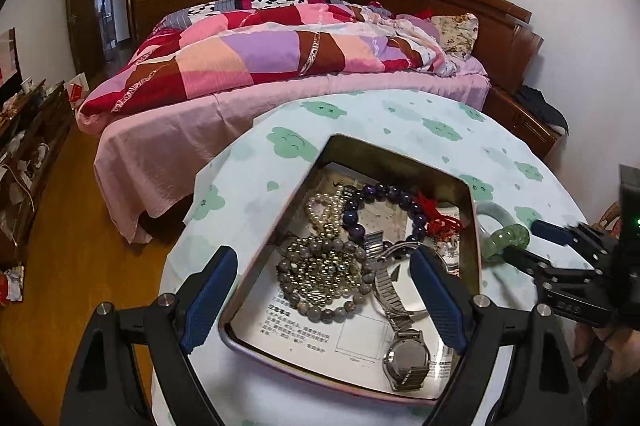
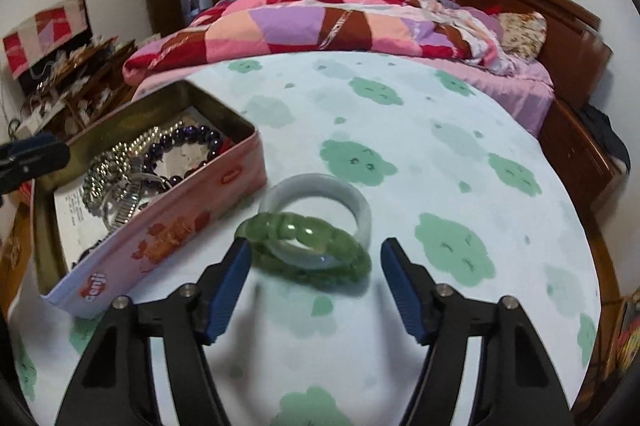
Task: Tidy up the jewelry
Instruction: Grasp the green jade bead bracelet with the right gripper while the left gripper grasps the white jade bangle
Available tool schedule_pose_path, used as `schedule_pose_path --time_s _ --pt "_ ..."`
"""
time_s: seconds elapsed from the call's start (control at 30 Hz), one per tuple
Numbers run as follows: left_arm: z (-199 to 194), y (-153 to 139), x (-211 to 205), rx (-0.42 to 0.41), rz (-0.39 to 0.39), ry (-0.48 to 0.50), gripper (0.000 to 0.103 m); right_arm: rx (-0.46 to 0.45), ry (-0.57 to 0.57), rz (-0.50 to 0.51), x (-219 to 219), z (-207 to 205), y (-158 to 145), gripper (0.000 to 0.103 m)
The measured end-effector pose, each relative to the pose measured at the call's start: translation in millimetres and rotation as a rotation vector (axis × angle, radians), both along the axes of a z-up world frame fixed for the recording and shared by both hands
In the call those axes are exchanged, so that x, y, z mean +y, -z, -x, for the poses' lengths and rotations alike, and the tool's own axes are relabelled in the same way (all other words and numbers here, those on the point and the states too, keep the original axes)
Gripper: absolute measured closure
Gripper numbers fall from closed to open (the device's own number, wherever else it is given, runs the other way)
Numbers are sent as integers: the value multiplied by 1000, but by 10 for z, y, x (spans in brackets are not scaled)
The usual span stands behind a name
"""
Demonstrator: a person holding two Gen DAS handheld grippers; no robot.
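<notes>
Green bangle [image 2: 308, 252] leaning on a pale bangle [image 2: 320, 204] on the bench [image 2: 440, 154], just beside the pink tin [image 2: 168, 226] of beads and a watch [image 1: 406, 354], right tongs [image 2: 316, 282] wide apart around the green one, left tongs [image 1: 324, 290] apart over the tin, bed [image 2: 360, 22] behind

Round table with a cloud-print cloth

The table [image 2: 460, 130], under a pale cloth with green clouds, carries an open pink tin [image 2: 168, 226] at the left, and just right of it a green bangle [image 2: 308, 254] leaning on a pale bangle [image 2: 320, 192].
</notes>
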State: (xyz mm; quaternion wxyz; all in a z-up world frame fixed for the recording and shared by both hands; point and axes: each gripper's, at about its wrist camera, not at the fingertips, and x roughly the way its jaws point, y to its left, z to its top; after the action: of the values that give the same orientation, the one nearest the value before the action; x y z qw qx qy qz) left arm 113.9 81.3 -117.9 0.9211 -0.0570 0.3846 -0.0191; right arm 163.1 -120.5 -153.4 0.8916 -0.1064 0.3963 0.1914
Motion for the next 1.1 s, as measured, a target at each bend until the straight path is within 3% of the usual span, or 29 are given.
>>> schedule_pose_path --time_s 0.03,0.1,0.13,0.2,0.27,0.47,0.7,0.83,0.9,0.97,1.1 --pt "0 -3 -29 1 -2 10 15 3 -14 4 16 -24 16 41" --pt "1 -16 -69 -1 -4 23 15 3 -11 21 2 -37 40 62" --pt "0 -27 -100 -3 -6 33 15 18 -11 8 -28 -43 44 94" --pt "0 -51 -145 -7 -9 45 15 64 -14 -49 -106 -30 63 93" --pt "-7 -77 -202 -11 -12 58 15 57 -1 -34 -132 33 81 94" --pt "-7 -216 -478 -40 -36 128 15 16 54 -134 -336 283 -67 94" --pt "-127 -307 -1144 -85 -112 251 15 4 216 -117 -731 262 -56 94" --pt "-294 -181 -1486 -50 -114 320 15 7 278 -126 -911 208 -38 94" --pt "-392 -82 -1645 -22 -125 341 22 -2 298 -130 -971 202 -52 94" --pt "-472 9 -1762 17 -133 367 47 -7 310 -123 -1006 202 -56 94" --pt "-579 193 -1908 84 -133 393 59 1 321 -131 -1038 185 -44 94"
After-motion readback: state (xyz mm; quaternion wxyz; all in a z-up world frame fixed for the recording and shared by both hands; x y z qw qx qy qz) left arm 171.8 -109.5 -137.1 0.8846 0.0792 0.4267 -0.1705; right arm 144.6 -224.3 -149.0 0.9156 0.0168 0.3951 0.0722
